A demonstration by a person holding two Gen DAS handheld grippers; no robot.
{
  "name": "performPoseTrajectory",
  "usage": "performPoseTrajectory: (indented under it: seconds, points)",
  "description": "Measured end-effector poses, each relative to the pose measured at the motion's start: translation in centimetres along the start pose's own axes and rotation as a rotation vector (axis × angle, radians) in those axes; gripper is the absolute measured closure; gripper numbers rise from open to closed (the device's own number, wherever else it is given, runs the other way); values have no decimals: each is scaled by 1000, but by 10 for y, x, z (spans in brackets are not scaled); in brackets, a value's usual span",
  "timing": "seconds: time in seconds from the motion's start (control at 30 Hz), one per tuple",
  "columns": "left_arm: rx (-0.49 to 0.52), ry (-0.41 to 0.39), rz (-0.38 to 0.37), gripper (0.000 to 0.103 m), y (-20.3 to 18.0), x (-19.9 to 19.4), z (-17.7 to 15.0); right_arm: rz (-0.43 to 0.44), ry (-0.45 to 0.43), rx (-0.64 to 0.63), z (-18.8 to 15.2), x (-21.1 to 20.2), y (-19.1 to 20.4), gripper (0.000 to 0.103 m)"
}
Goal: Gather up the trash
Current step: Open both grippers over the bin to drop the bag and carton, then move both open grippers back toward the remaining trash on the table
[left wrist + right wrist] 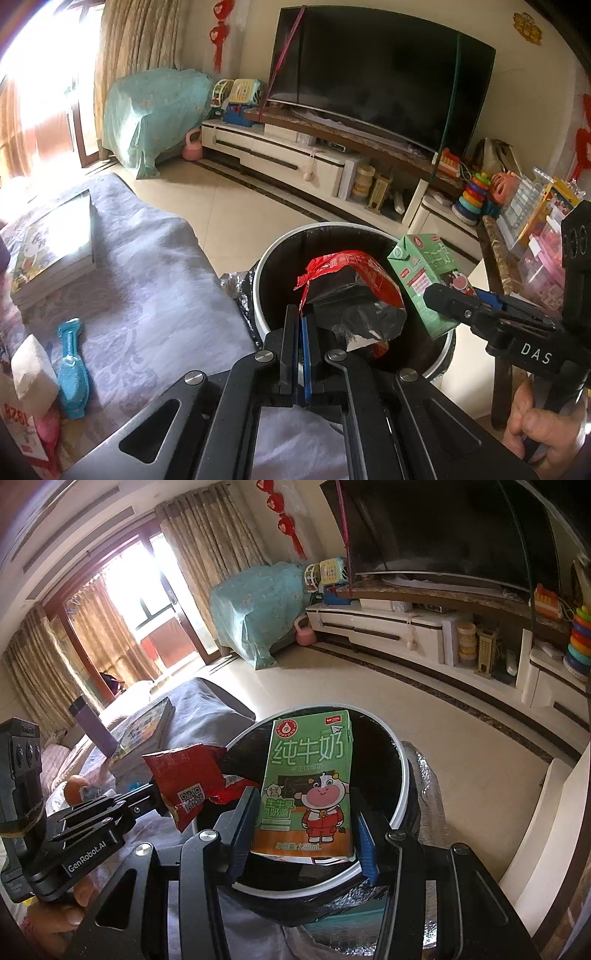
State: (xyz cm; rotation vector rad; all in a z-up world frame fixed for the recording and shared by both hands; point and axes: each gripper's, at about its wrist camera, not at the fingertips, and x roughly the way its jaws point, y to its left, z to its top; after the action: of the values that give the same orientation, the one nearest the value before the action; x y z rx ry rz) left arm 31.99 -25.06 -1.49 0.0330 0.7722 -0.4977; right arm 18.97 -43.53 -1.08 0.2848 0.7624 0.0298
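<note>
My left jaws (304,314) pinch the wrapper (347,280), my right jaws (306,823) clamp the upright carton (308,786), both above the bin (258,284), centre frame.

Trash hanging over the bin

A green milk carton (308,786) is standing upright above the round, dark-lined bin (402,775), over its right side; a crumpled red wrapper (351,291) with silver lining is hanging left of it, over the bin's near-left part.
</note>
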Motion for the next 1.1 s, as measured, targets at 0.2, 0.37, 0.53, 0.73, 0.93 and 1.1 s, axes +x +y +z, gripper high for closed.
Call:
performPoseTrajectory:
  seconds: [0.2, 0.37, 0.53, 0.73, 0.93, 1.1]
  points:
    - [14, 12, 5, 103, -3, 11, 4, -2, 12, -1, 5, 6, -4, 54]
    - [18, 19, 6, 103, -4, 17, 7, -5, 24, -4, 7, 10, -7, 54]
    - [-2, 43, -4, 91, -2, 22, 8, -2, 36, 9, 11, 16, -10, 52]
    - [-34, 17, 8, 61, 1, 7, 5, 13, 15, 36, 10, 8, -11, 37]
    - [-80, 6, 1, 51, 8, -16, -18, 36, -6, 48, 0, -4, -3, 24]
    - [-121, -5, 8, 48, 22, -45, -44, 71, -25, 46, -13, -16, 16, 11]
